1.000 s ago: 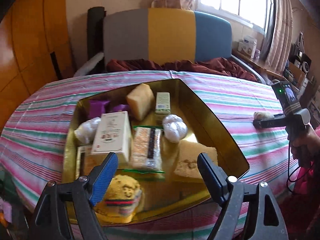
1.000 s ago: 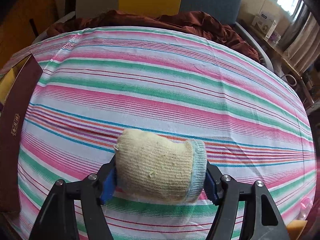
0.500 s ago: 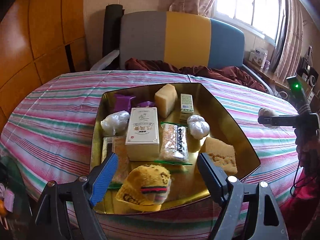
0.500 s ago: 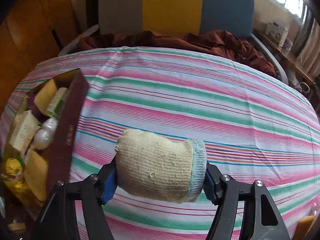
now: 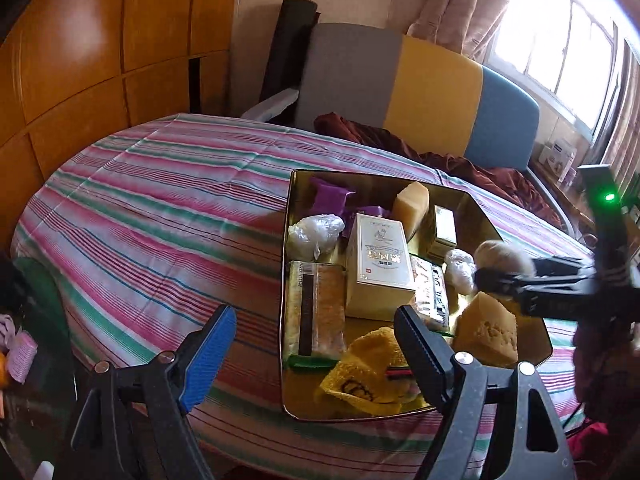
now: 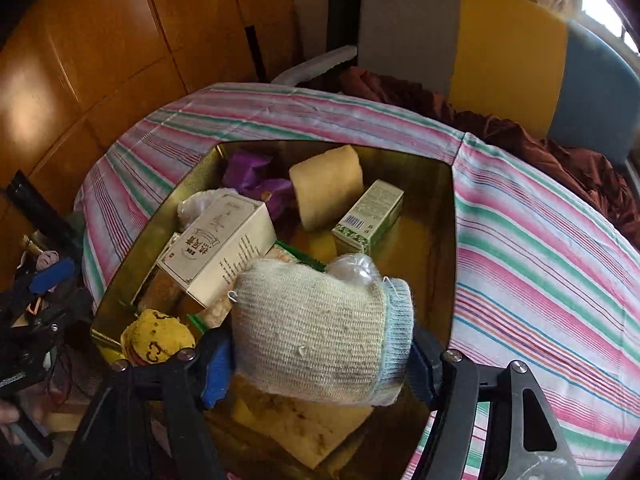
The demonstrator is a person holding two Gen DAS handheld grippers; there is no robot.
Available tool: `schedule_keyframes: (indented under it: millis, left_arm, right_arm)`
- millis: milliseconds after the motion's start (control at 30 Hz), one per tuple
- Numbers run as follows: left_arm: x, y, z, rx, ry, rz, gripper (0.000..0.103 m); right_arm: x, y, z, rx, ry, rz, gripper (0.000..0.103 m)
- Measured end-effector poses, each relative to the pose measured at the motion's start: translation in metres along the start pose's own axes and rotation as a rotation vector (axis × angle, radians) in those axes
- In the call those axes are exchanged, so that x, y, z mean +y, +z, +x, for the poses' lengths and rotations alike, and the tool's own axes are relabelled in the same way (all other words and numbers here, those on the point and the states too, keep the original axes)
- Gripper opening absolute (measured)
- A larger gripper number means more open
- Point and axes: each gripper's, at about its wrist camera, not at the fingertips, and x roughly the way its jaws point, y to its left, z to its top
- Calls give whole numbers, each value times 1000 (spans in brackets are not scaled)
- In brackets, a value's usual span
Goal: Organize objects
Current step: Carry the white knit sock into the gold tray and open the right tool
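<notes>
My right gripper [image 6: 320, 360] is shut on a cream knitted roll with a pale blue cuff [image 6: 316, 336], held above the near part of the golden tray [image 6: 452, 240]. In the left wrist view that roll [image 5: 506, 258] hangs over the tray's right side. The tray [image 5: 286, 280] holds a white box [image 5: 378, 268], a yellow knitted piece [image 5: 368, 368], a sponge [image 5: 486, 332], a beige block [image 5: 412, 204], a small green box [image 6: 368, 216] and purple wrapping [image 5: 330, 196]. My left gripper [image 5: 314, 320] stands open and empty, low at the tray's near left corner.
The round table wears a striped cloth [image 5: 160, 208]. Behind it stands a grey, yellow and blue chair [image 5: 432, 88] with a maroon cloth [image 5: 460, 164] on its seat. Wooden panels [image 5: 100, 60] line the left wall. Clutter lies beyond the table's left edge [image 5: 20, 352].
My right gripper has carried the knitted roll leftward from over bare cloth to above the tray. The left gripper has shifted left, so the tray now sits right of centre in its view.
</notes>
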Motion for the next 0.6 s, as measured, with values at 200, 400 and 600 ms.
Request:
schedule_keyframes:
  millis: [200,400,600]
  left_arm:
    - [-4,-1,1,-8,7,26,82]
    - [-8,-1,-2,-28,33,38,82]
    - [-18,2,-16,-91,91,60,82]
  right_arm:
    - [-6,-8,20,42,28,65,83]
    - [-11,-13,-3,-18,63,99,94]
    - [-5,-22,-19,-67,22,111,94]
